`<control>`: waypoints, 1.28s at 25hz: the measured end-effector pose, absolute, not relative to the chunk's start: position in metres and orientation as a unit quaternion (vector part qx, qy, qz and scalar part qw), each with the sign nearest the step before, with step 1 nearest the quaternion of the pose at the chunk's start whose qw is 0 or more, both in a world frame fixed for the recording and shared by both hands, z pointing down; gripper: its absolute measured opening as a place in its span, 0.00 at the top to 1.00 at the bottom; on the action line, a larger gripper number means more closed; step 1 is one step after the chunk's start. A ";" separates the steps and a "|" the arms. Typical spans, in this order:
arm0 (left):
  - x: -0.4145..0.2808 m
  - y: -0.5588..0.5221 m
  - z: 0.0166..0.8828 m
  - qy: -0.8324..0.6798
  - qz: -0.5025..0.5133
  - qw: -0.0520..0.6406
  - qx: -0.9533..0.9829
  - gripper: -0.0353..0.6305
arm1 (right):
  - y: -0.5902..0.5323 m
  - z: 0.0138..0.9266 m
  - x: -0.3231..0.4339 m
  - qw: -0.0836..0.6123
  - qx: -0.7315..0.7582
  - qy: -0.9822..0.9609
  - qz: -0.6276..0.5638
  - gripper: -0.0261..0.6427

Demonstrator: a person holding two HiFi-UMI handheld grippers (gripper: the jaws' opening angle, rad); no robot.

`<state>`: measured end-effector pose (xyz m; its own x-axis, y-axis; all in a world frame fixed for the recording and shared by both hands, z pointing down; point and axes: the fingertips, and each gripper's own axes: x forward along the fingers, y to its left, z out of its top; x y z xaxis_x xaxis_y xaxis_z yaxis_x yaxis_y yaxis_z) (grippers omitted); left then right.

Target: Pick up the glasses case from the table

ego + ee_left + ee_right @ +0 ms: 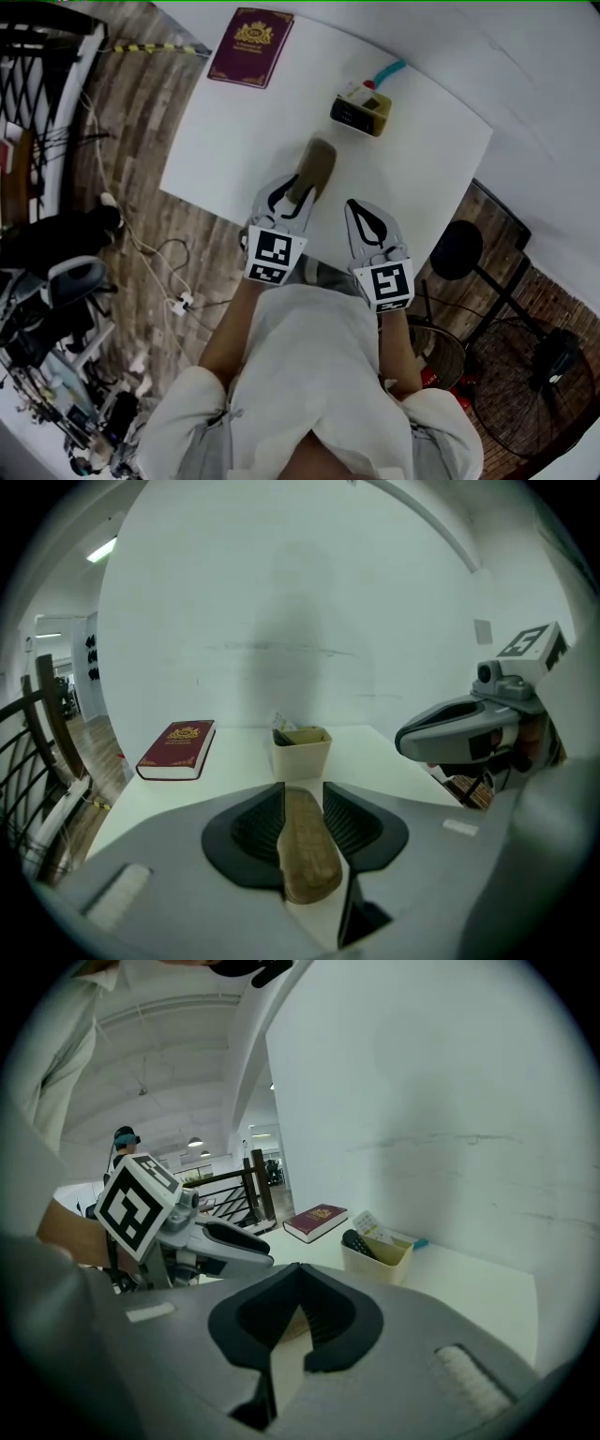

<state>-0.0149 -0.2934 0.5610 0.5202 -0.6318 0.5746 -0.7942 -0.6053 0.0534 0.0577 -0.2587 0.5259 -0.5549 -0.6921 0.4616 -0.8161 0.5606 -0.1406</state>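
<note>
Start from the case (315,167): it lies flat on the tabletop (234,141), close to the near edge, its length pointing away from you toward the wall (525,75).

Far left of the case the tabletop ends. Past that edge is wood floor (141,112) with loose cables (159,272), so there is no support on that side. Left of the case and beyond it, the book (251,47) lies at the far left corner, well apart. Only bare tabletop lies between them, which leaves you open room there.

Your left gripper (300,192) comes in over the near edge. Its jaws stand apart, astride the case's near end. The left gripper view shows the case lengthwise between the pads with a thin slit at the right pad, so it is not clamped.

Beyond the case and to its right, the holder (361,108) stands toward the wall, apart from the case. A remote (356,1241) and a card (367,1225) stand in it.

Just right of the case, your right gripper (354,204) hangs over the near edge. Its jaws are together at the tips with nothing between them, and a strip of bare tabletop separates it from the case.

Further right of the case the tabletop is open to its right corner. Past that edge a black round stand (457,248) and a fan (530,375) sit on the floor.
</note>
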 end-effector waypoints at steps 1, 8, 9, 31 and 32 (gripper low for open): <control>-0.015 -0.294 0.565 -0.416 0.264 0.159 0.856 0.72 | -0.260 0.528 0.057 0.180 0.434 -0.865 0.175 0.96; -0.009 -0.295 0.589 -0.416 0.294 0.172 0.843 0.63 | -0.258 0.541 0.060 0.185 0.426 -0.864 0.194 0.96; -0.008 -0.295 0.593 -0.416 0.298 0.175 0.841 0.61 | -0.258 0.543 0.060 0.186 0.425 -0.864 0.197 0.96; -0.001 -0.298 0.670 -0.420 0.391 0.222 0.788 0.37 | -0.263 0.576 0.072 0.196 0.408 -0.860 0.235 0.96; -0.001 -0.298 0.672 -0.419 0.394 0.225 0.786 0.35 | -0.263 0.576 0.072 0.196 0.408 -0.860 0.236 0.96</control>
<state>-0.0006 -0.2980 0.6724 0.3377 -0.4828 0.8080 -0.8366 -0.5473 0.0227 0.0724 -0.2628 0.5758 -0.5904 -0.6084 0.5303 -0.7940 0.5559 -0.2461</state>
